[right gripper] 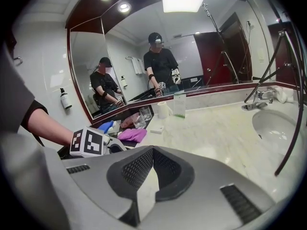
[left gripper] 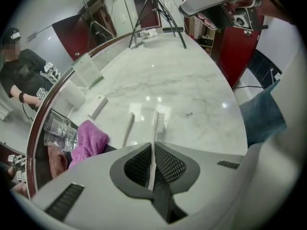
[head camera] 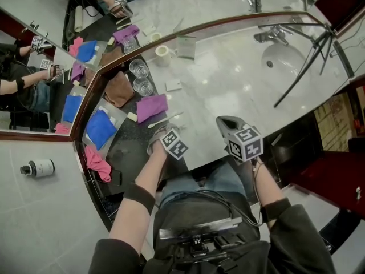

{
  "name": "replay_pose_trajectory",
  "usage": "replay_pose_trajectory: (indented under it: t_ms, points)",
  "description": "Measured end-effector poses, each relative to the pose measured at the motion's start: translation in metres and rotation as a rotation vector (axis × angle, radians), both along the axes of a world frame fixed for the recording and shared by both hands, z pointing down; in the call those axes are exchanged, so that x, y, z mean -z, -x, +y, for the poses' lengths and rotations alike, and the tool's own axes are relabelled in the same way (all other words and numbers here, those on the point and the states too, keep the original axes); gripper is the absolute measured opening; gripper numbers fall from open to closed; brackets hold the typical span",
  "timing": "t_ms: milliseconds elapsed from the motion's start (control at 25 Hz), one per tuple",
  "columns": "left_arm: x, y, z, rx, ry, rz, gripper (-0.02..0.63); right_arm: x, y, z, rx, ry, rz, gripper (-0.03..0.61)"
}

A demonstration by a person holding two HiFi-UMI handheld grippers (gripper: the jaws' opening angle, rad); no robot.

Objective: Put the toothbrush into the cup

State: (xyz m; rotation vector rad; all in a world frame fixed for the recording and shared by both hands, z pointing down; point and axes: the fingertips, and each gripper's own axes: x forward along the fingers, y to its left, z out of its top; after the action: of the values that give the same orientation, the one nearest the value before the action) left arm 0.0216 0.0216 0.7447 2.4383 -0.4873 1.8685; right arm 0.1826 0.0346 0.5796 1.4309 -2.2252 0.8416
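Left gripper view, left gripper (left gripper: 153, 152) jaws narrowed on toothbrush (left gripper: 157, 126) handle, bristles jutting ahead, right gripper (right gripper: 152, 157) jaws together, empty

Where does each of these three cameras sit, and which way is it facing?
Head view: on the person's head, facing steeply down at the counter; arms, lap, left gripper and right gripper show.
Left gripper view: on the left gripper, facing along its jaws, shut on the toothbrush, across the counter; a jeans leg shows.
Right gripper view: on the right gripper, facing past its shut, empty jaws to the mirror; the left arm shows.
Shared: both gripper views catch the purple cloth.
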Motion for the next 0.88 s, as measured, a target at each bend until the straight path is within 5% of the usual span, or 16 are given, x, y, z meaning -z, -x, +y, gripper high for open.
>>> replay_pose_trajectory:
  t_ms: [200,680,880]
  points:
    - [-0.005,0.000,0.006,0.010,0.027,0.015,0.112,-0.003,0.000,0.000,0.000,0.013,-0.008,0.020]
    - [0.030,-0.004,-0.009,0.019,-0.016,0.087,0.118,-0.009,0.005,-0.013,0.024,0.021,-0.013,0.020]
    - [0.094,0.004,-0.031,0.137,-0.100,0.223,0.021,0.002,0.011,-0.027,0.053,0.000,-0.011,0.020]
